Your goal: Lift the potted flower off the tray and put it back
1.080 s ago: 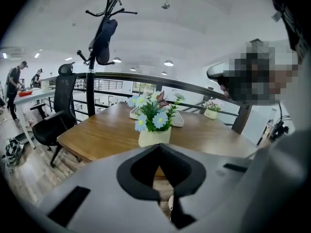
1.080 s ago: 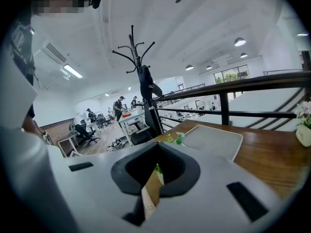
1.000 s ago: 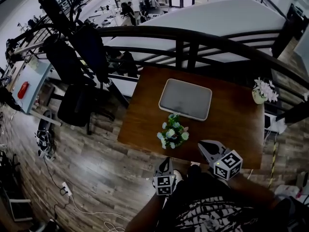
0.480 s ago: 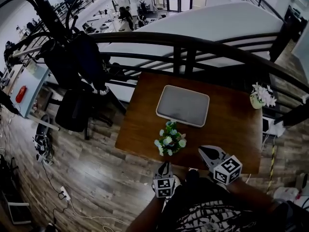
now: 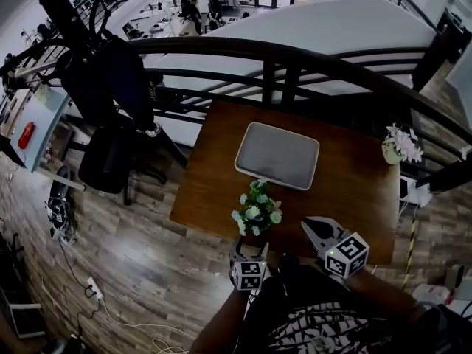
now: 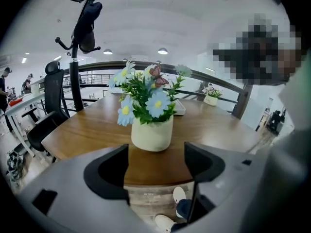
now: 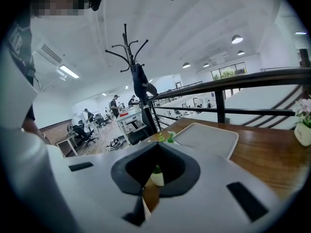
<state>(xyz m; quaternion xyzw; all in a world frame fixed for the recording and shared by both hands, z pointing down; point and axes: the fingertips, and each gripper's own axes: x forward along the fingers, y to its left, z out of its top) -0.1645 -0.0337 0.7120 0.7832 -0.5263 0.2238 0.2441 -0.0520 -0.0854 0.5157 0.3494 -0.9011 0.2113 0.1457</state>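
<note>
The potted flower (image 5: pixel 256 211) stands upright on the wooden table (image 5: pixel 354 190), off the grey tray (image 5: pixel 277 155) and just beside the tray's near edge. On the pot's far side from the tray waits the left gripper (image 5: pixel 248 249), the nearer one: its jaws have just been opening and stand apart, empty, with the pot ahead of their tips. The right gripper (image 5: pixel 307 225), beside it, is clenched on nothing. A straight push toward the tray should straddle the pot

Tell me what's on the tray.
Nothing: the tray shows a bare grey surface. The potted flower stands on the wooden table before it; in the left gripper view its blooms cover most of the tray.
</note>
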